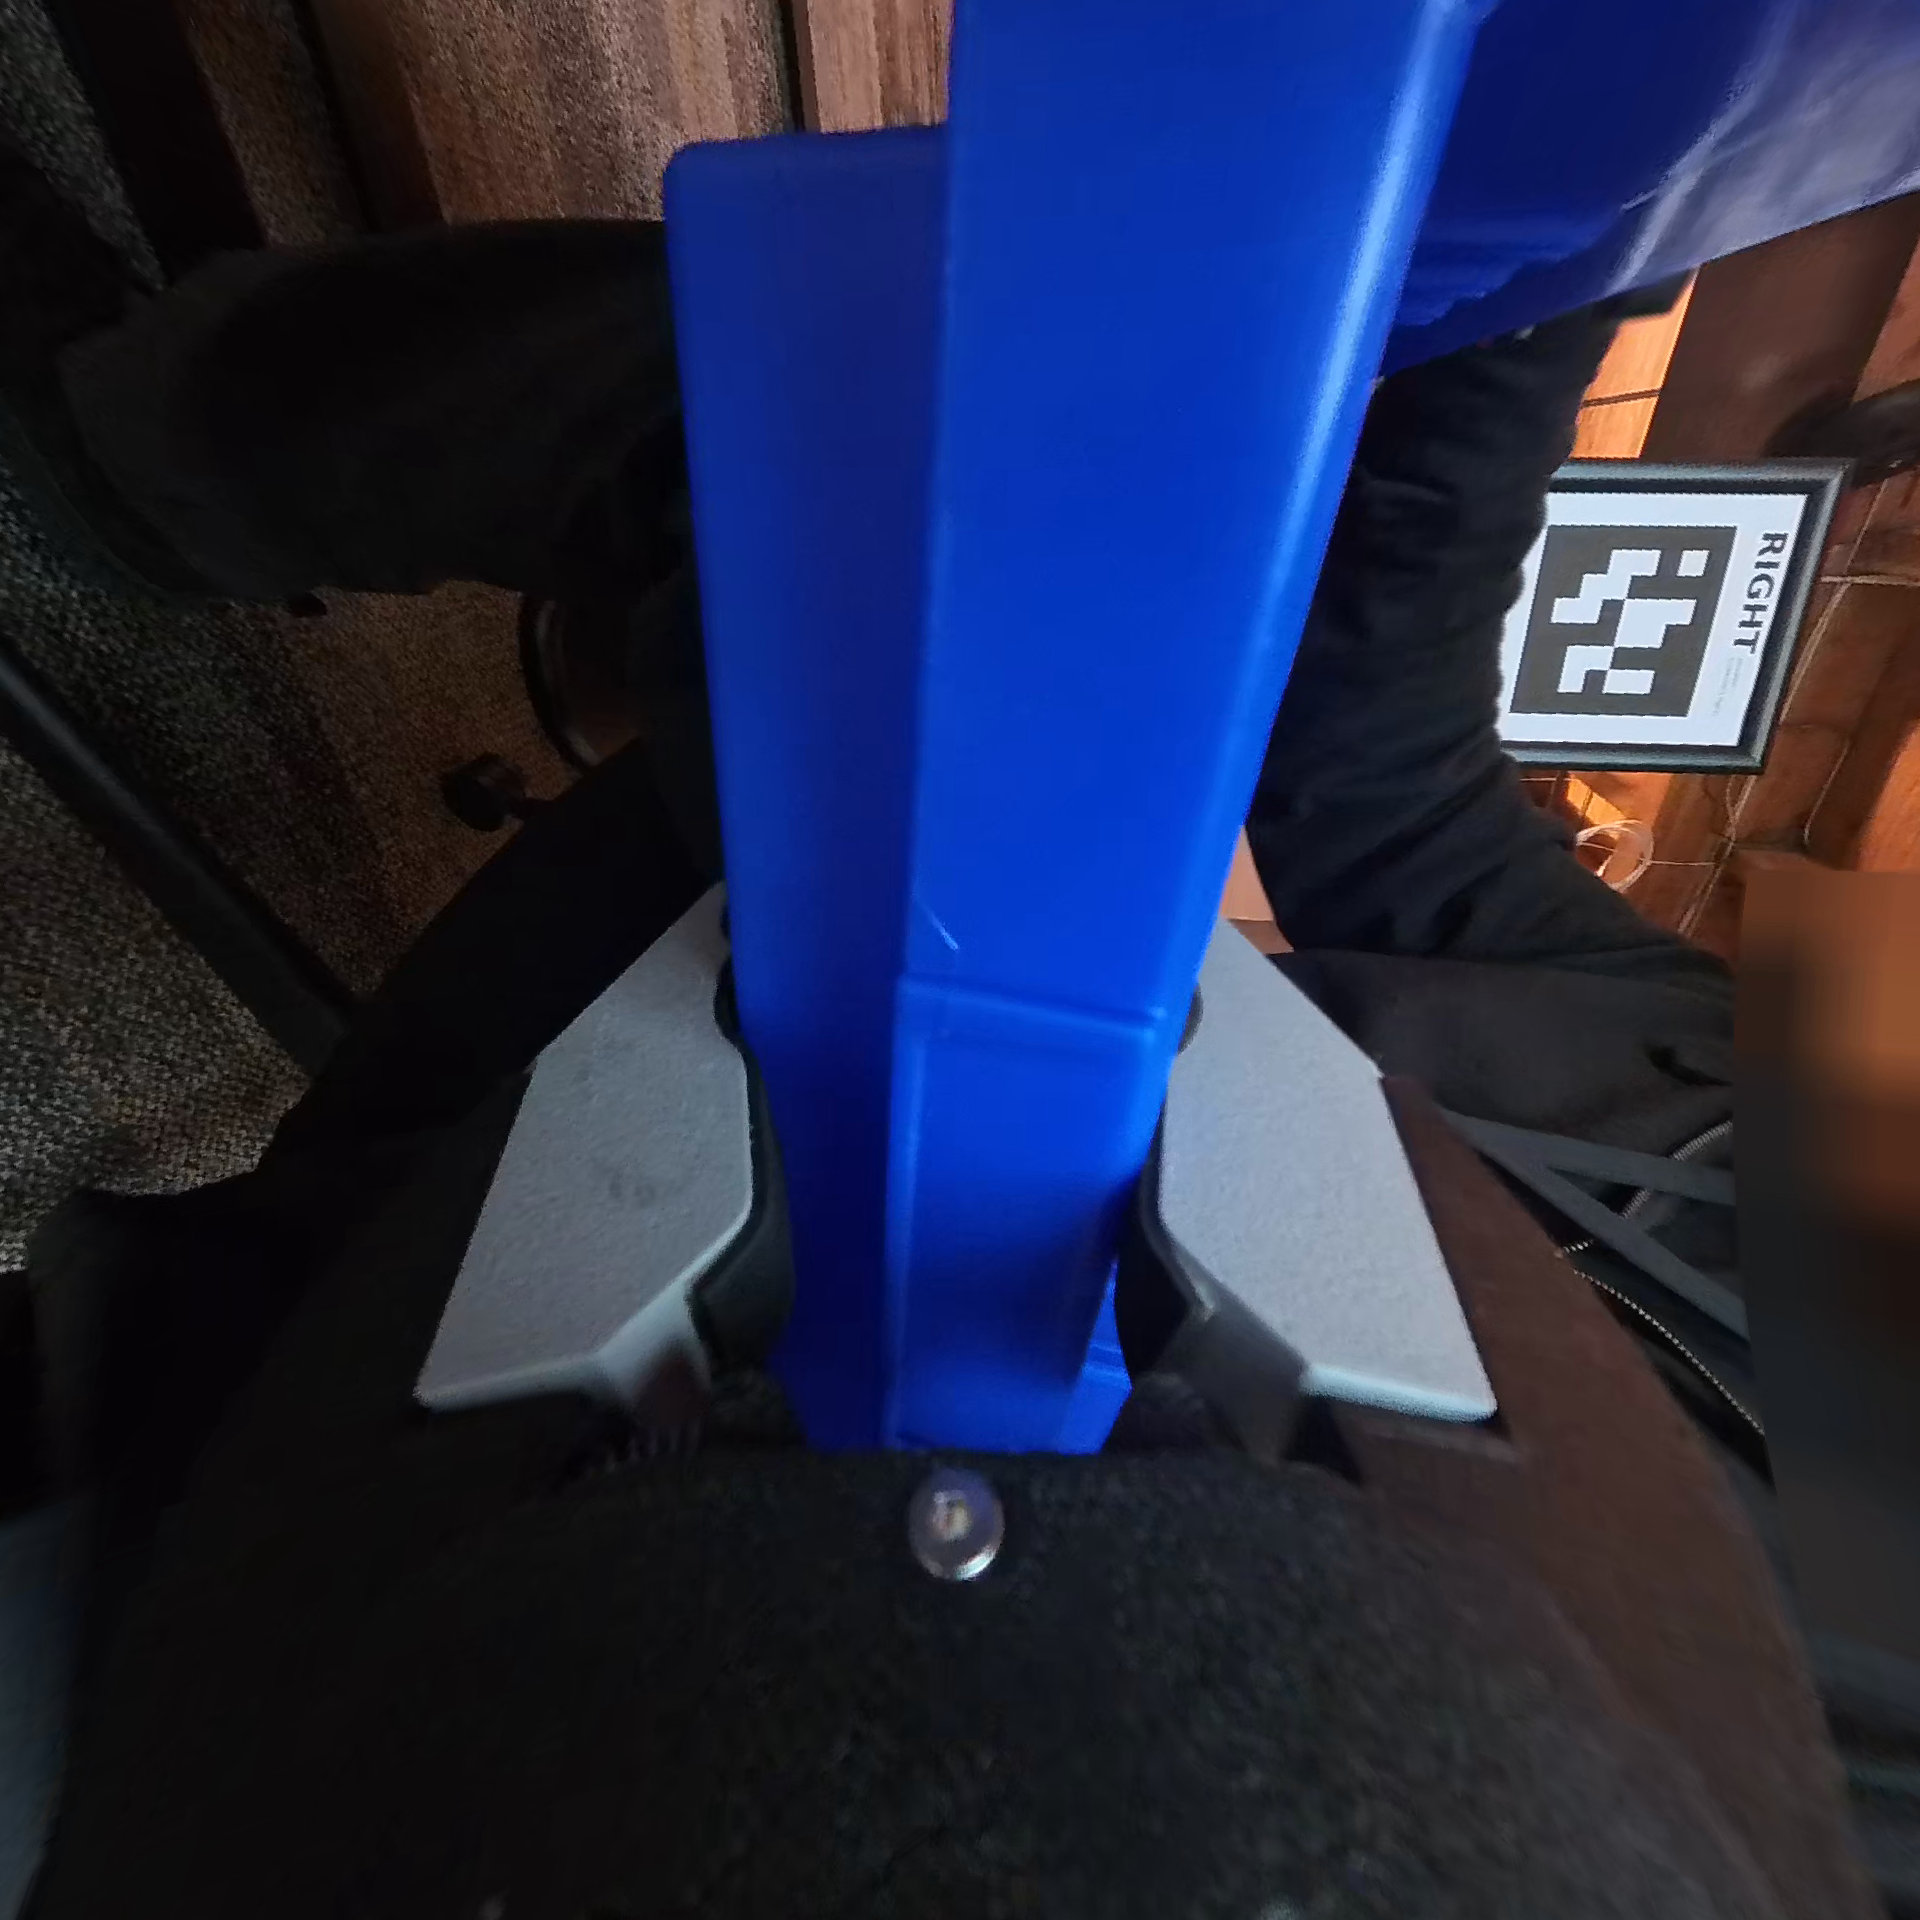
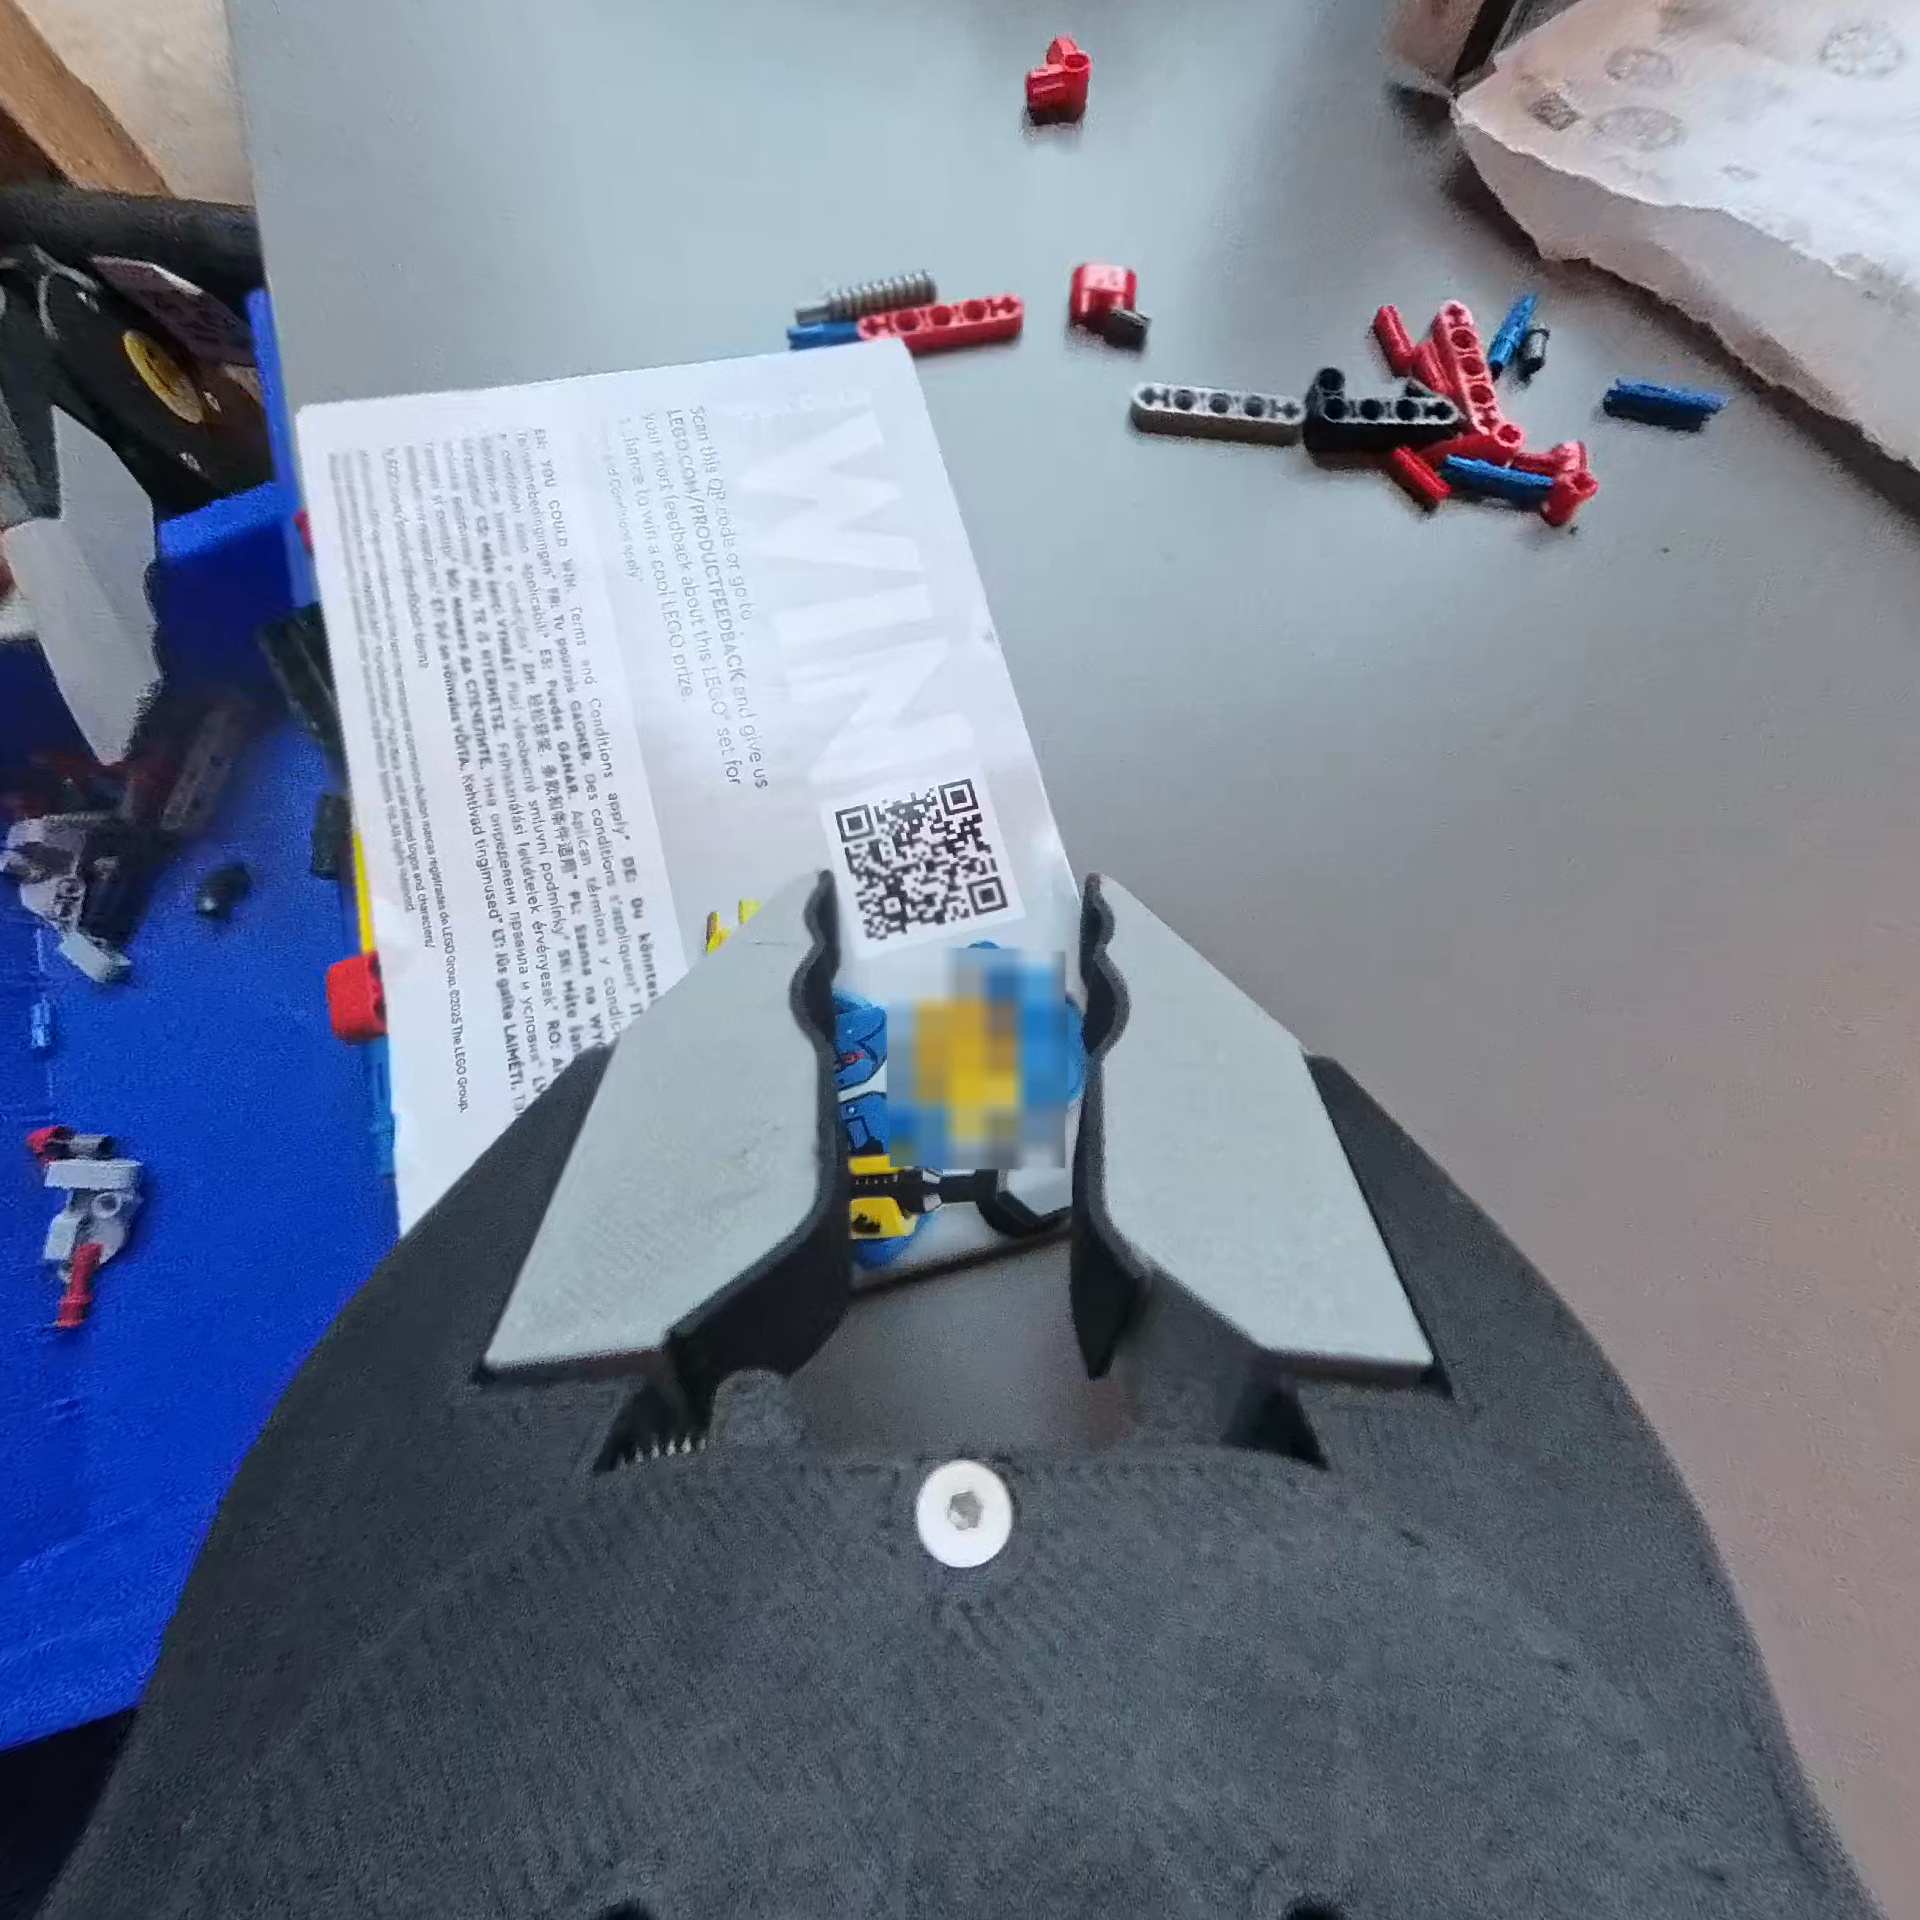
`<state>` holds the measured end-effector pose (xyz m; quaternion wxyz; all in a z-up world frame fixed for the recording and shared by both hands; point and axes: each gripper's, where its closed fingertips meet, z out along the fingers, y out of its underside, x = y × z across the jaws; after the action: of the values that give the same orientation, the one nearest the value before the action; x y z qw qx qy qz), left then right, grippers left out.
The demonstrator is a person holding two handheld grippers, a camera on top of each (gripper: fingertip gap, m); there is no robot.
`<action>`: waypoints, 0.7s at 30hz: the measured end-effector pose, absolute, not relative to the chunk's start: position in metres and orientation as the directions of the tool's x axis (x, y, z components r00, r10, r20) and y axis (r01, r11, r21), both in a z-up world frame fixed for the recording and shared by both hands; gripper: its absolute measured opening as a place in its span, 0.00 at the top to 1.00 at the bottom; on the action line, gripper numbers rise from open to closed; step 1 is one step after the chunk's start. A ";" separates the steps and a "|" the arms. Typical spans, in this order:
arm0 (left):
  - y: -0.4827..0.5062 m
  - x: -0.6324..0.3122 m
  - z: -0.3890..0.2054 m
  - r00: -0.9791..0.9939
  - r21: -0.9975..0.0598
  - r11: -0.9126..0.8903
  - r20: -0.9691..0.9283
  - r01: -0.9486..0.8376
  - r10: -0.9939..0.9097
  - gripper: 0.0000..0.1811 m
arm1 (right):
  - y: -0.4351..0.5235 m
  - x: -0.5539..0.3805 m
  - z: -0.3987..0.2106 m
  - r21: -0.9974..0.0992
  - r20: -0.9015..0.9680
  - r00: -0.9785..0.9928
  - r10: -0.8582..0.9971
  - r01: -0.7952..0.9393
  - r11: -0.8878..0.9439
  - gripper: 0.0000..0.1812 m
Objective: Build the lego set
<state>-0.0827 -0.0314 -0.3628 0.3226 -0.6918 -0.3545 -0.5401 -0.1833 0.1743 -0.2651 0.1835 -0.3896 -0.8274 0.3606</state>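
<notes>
Where lego pieces point(image 2: 1455, 426) scatter, the tabletop point(image 2: 1455, 831) is grey.

Grey table point(image 2: 1455, 831) bears scattered lego pieces point(image 2: 1455, 436); booklet point(image 2: 644, 665); blue tray point(image 2: 208, 1143).

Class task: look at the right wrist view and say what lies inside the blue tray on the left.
Inside the blue tray lie small loose lego pieces, grey, black and red. The white booklet overlaps its right edge, hiding whatever is under it.
</notes>
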 end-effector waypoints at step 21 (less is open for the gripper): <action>-0.027 -0.078 -0.360 0.168 -0.070 -0.565 0.978 0.822 0.124 0.58 | 0.059 -0.117 -0.246 -0.720 0.152 -0.810 0.566 0.301 0.625 0.67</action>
<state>-0.0775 -0.0274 -0.3601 0.3187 -0.6945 -0.3405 -0.5478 -0.1168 0.0590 -0.2460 0.1856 -0.2456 -0.8821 0.3565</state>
